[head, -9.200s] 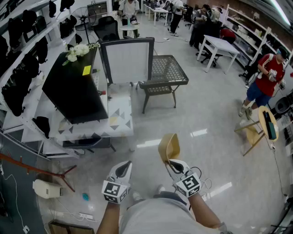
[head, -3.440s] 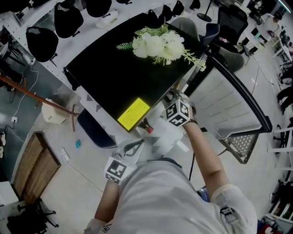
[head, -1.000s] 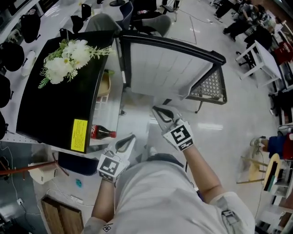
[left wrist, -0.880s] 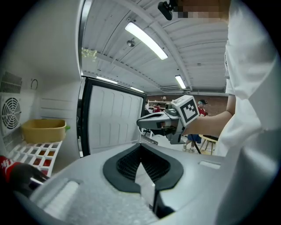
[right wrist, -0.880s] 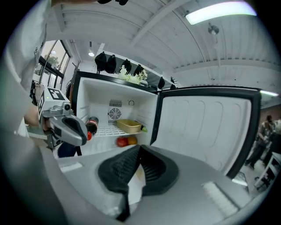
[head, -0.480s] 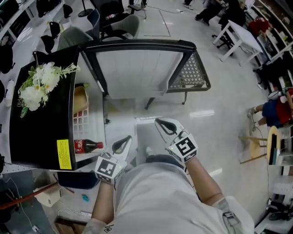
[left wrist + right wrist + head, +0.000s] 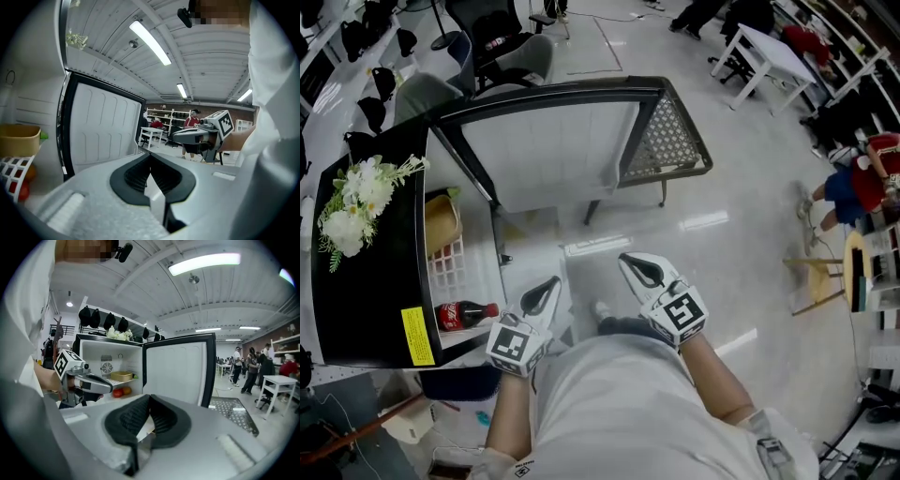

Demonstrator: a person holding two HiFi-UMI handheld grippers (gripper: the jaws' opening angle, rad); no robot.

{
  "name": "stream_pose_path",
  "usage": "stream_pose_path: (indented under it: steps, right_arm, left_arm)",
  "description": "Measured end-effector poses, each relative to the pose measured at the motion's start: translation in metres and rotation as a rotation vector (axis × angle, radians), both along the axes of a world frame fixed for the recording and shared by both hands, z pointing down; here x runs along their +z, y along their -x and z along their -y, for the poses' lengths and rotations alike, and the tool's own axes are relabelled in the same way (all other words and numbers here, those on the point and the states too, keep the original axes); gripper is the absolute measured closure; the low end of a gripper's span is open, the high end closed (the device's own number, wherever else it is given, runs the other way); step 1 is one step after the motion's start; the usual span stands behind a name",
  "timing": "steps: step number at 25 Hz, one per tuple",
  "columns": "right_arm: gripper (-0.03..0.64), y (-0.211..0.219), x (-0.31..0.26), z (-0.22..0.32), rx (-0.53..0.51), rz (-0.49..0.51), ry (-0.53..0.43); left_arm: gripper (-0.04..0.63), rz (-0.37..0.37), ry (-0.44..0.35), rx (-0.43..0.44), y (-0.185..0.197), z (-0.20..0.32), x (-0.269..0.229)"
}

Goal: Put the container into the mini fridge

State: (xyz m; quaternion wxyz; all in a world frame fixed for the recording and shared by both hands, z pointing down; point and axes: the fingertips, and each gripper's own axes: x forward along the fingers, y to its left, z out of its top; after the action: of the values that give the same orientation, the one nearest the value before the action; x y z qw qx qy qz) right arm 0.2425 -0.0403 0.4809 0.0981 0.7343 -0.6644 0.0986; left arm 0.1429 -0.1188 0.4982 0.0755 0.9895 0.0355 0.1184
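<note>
Backed away from the fridge (image 7: 366, 281) since a moment ago. Holding the left gripper (image 7: 542, 292) and the right gripper (image 7: 639, 270) low, just in front of the fridge, both pinched together with nothing in them. Left the container (image 7: 441, 223) sitting on a shelf inside the fridge. Might lose the cold, or bump the wide-open fridge door (image 7: 553, 150), if not pushed closed.

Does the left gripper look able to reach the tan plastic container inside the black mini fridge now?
Probably yes: the fridge door stands wide open and nothing blocks the way from the left gripper to the tan plastic container. Its shut jaws must open first.
</note>
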Motion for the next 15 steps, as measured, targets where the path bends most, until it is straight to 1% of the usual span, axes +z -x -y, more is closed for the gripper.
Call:
stream_pose_path:
  steps: [9,15]
  right_arm:
    - [0.614,-0.003,0.001,-0.013,0.012,-0.002,-0.012]
    - [0.614,-0.002,0.005,-0.015,-0.003,0.0,-0.007]
  left_arm:
    - [0.586,-0.004,-0.001,0.014,-0.01,-0.009,-0.003]
    - [0.586,0.003,-0.004,0.018,-0.013,-0.012,-0.002]
